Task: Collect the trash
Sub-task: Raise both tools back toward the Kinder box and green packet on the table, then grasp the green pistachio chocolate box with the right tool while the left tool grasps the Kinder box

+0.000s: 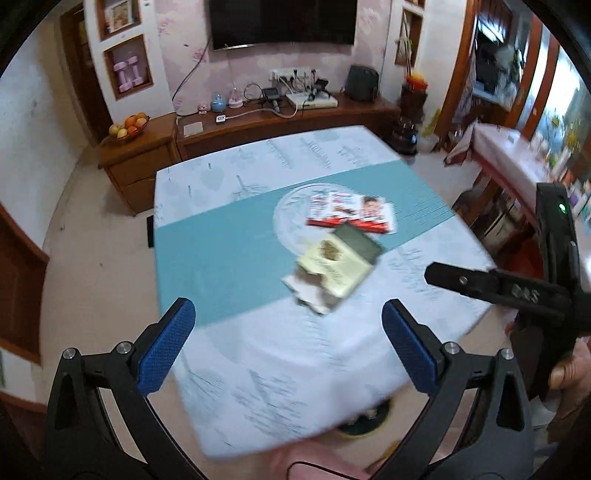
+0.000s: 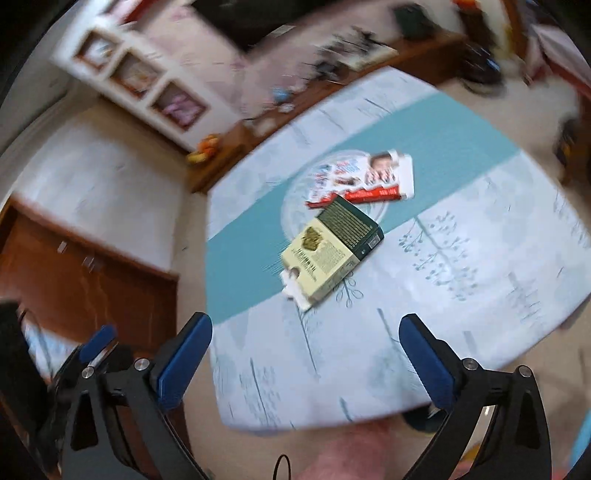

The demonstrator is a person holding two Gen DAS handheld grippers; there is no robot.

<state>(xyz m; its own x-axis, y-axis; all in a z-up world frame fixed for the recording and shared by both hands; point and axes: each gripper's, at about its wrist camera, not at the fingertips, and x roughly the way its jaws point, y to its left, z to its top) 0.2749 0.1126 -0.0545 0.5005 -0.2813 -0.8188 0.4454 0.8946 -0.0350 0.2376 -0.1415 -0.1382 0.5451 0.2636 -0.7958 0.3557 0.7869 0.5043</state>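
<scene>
A cream and dark green carton [image 1: 338, 264] [image 2: 332, 249] lies on the table [image 1: 221, 258] [image 2: 480, 258] near its middle, with a torn white flap at its near end. Behind it lies a flattened red and white wrapper [image 1: 351, 214] [image 2: 369, 177] with a printed picture. My left gripper [image 1: 288, 343] hangs open above the near part of the table, well short of the carton, with nothing between its blue pads. My right gripper [image 2: 304, 354] is open too, wide, and empty. One black finger of the right gripper [image 1: 480, 284] shows at the right of the left wrist view.
The table carries a white and teal cloth. A wooden sideboard [image 1: 258, 125] with a fruit bowl [image 1: 129, 127], cables and small devices stands behind it, under a wall-mounted TV [image 1: 282, 22]. A round yellow-rimmed bin [image 1: 364, 421] sits on the floor by the table's near edge. A cluttered side table [image 1: 517, 155] is at the right.
</scene>
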